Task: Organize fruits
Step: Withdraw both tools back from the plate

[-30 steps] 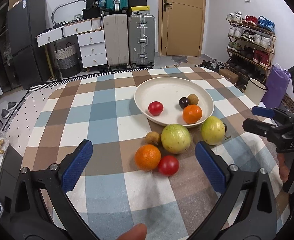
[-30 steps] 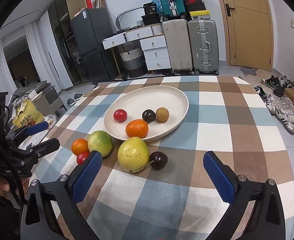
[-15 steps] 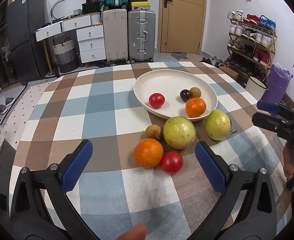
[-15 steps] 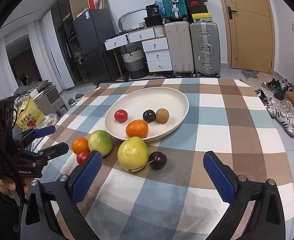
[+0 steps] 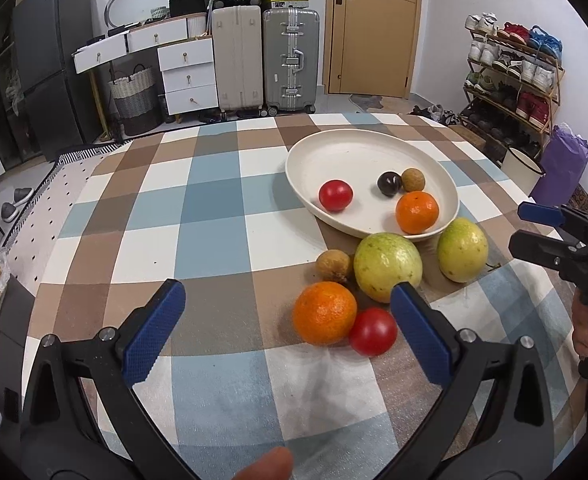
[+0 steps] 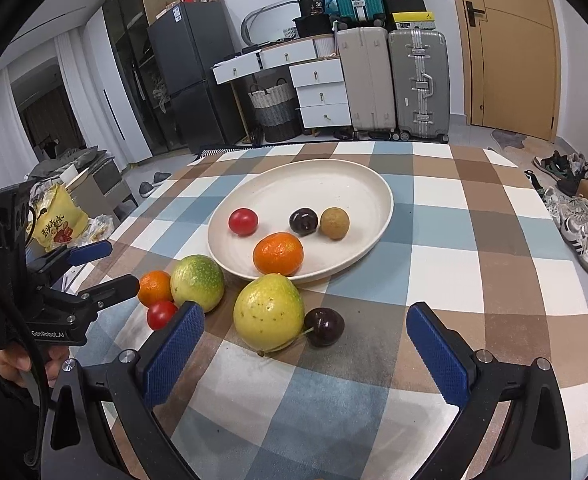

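Six fruits sit loose on the checked cloth [image 5: 214, 208] outside the plate [image 5: 333, 148], four are already in it, so imo the job's under halfway. In the left wrist view the loose bunch is lower right of centre: orange [image 5: 324, 313] touching the red tomato [image 5: 373, 331], small brown fruit [image 5: 333, 266] just behind, big green fruit [image 5: 387, 266] beside that and right up near the plate rim, yellow-green fruit [image 5: 462, 255] further right. The dark plum [image 6: 323, 327] only shows in the right wrist view, low centre, touching the yellow-green one. Left gripper [image 5: 288, 336] has jaws wide apart w/ nothing in them, hovering at the bottom of the frame, and the orange + tomato sit roughly betw the pads, toward the right one. Right gripper [image 6: 303, 356] is also spread wide and empty, lined up w/ the yellow-green fruit and plum. Looks like the left is going for the orange. Tip: shift a bit right so the orange is centred, bc the right pad [image 5: 421, 336] would prob catch the tomato first and roll it away. Come down straight, close slow on the widest part, lift clear before swinging over the rim. Round stuff rolls, so set it down in the bare left side of the plate, don't drop it.
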A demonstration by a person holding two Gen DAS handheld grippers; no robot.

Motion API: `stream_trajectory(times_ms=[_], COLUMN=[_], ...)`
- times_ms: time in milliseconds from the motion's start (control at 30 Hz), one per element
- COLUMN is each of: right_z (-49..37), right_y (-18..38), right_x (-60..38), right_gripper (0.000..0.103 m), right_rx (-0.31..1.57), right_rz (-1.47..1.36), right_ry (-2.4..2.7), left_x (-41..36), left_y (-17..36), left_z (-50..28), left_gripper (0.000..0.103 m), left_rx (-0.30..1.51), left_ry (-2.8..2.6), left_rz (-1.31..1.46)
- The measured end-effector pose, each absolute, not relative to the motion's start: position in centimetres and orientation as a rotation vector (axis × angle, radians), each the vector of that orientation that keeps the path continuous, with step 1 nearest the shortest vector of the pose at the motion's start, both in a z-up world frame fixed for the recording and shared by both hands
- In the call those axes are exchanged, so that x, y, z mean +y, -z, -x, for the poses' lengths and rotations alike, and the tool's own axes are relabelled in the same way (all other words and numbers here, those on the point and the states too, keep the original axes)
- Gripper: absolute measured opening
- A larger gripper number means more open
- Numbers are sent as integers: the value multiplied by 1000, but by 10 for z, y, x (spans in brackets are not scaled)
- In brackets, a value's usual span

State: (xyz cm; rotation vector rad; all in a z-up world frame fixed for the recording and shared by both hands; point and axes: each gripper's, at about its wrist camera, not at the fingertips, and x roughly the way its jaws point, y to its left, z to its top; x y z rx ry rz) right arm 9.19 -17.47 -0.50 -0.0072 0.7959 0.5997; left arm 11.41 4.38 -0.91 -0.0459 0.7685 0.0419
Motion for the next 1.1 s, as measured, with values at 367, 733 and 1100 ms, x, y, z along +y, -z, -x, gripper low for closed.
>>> stream_trajectory(times_ms=[367, 733, 1100], right_z=[-108, -103, -108], right_y=[13, 21, 26], right_x=[-160, -151, -139], right_gripper=[103, 103, 102], right_rx=[811, 812, 844], right_rz=[35, 74, 92], right_ry=[-609, -626, -630], left_x=[54, 59, 62], left_y=[26, 37, 43], left_z=[-123, -129, -130], left_gripper=[102, 102, 102], left_rx=[794, 829, 835], left_ry=[-57, -63, -64], left_rz=[81, 104, 140])
